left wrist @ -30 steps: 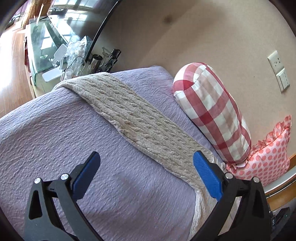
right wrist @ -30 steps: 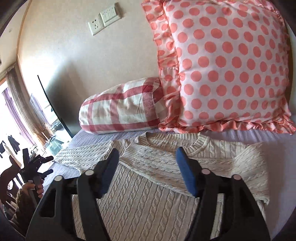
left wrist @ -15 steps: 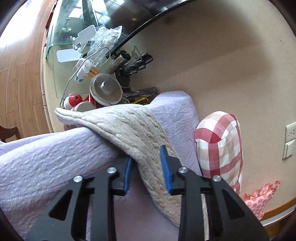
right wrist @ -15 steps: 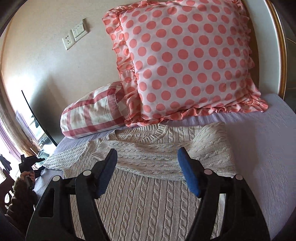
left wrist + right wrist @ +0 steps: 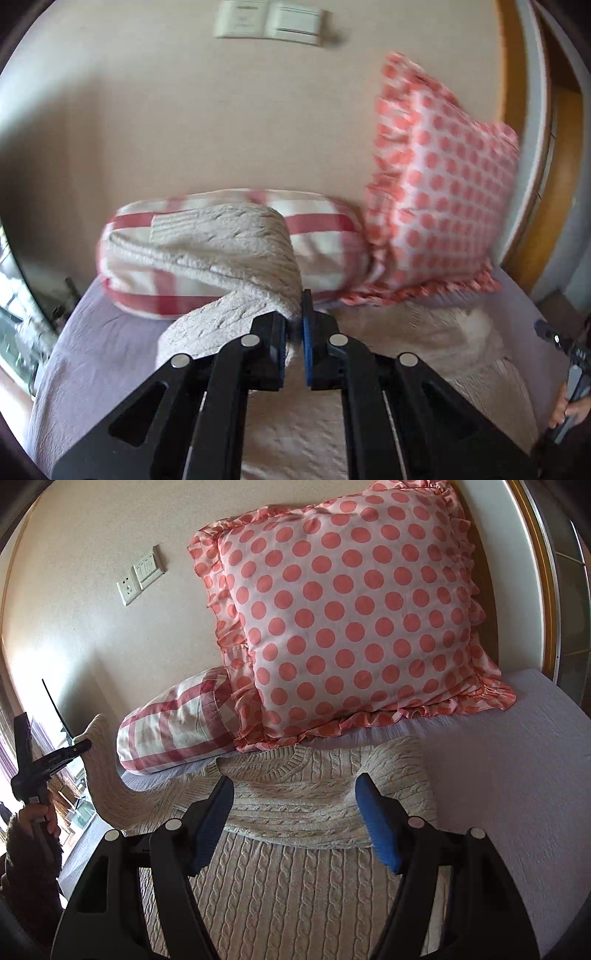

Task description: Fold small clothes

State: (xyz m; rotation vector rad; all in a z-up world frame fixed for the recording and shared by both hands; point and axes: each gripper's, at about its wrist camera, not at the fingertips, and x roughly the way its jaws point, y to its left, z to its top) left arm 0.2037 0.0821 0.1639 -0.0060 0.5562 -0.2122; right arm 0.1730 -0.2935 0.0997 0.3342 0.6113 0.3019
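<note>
A cream cable-knit sweater (image 5: pixel 295 867) lies flat on the lilac bed (image 5: pixel 517 794), neck toward the pillows, its right sleeve folded across the chest. My left gripper (image 5: pixel 294 325) is shut on the sweater's left sleeve (image 5: pixel 236 251) and holds it lifted off the bed. In the right wrist view that sleeve (image 5: pixel 107 775) rises in an arc to the left gripper (image 5: pixel 79 746) at far left. My right gripper (image 5: pixel 295 819) is open and empty, hovering over the sweater's chest.
A pink polka-dot cushion (image 5: pixel 343 616) and a red checked pillow (image 5: pixel 177 734) lean against the beige wall behind the sweater. Wall sockets (image 5: pixel 140 574) sit above. A wooden headboard edge (image 5: pixel 543 572) is at right. Bare bedspread lies right of the sweater.
My left gripper went from open to shut on the sleeve, lifted it off the bed and swung toward the pillows. My right gripper stayed open and drew back a little.
</note>
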